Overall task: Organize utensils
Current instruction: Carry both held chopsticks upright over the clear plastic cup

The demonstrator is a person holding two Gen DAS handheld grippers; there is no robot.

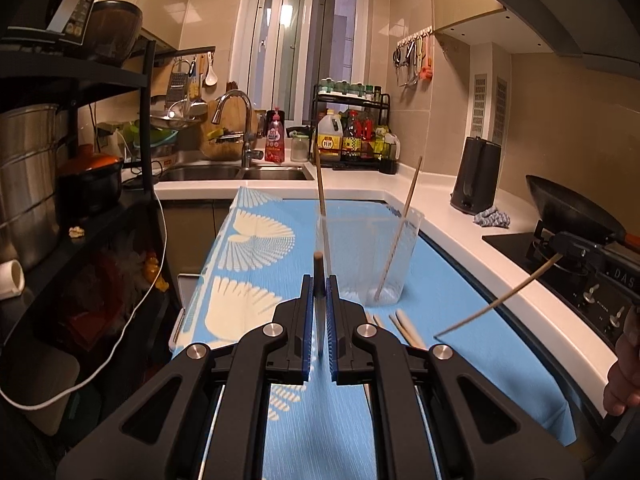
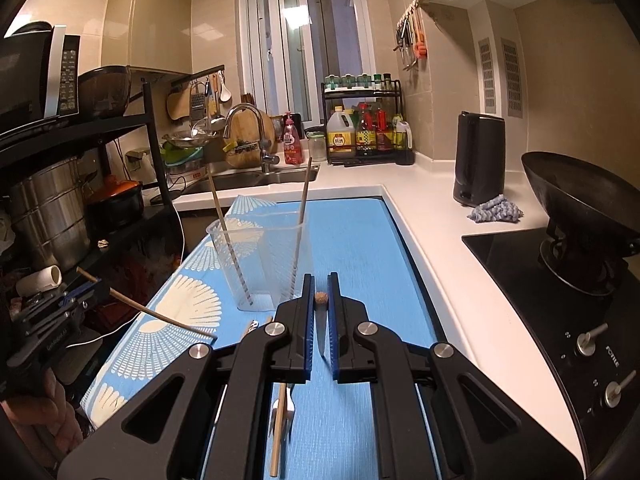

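Blue cloth (image 1: 256, 240) with white fan prints covers the worktop in the left wrist view. On it stands a clear cup (image 1: 368, 256), with two chopsticks (image 1: 322, 200) leaning inside against opposite sides of its rim. The left gripper (image 1: 320, 284) is clamped on a chopstick that points straight ahead, its brown end showing just above the blue pads. More sticks (image 1: 408, 330) lie flat on the cloth just right of the gripper. At the right edge the right gripper (image 1: 576, 246) holds a long thin chopstick slanting down toward the cloth, and a hand (image 1: 624, 380) shows below it.

From the right wrist view, the right gripper (image 2: 320, 298) is closed on its own chopstick, seen end-on between the pads. The cup (image 2: 260, 256) sits ahead and to the left, both sticks upright in it. A fork (image 2: 286, 404) and another stick lie on the cloth (image 2: 360, 248) under the gripper. At the left, the left gripper (image 2: 86, 290) holds its chopstick slanting down over the cloth.
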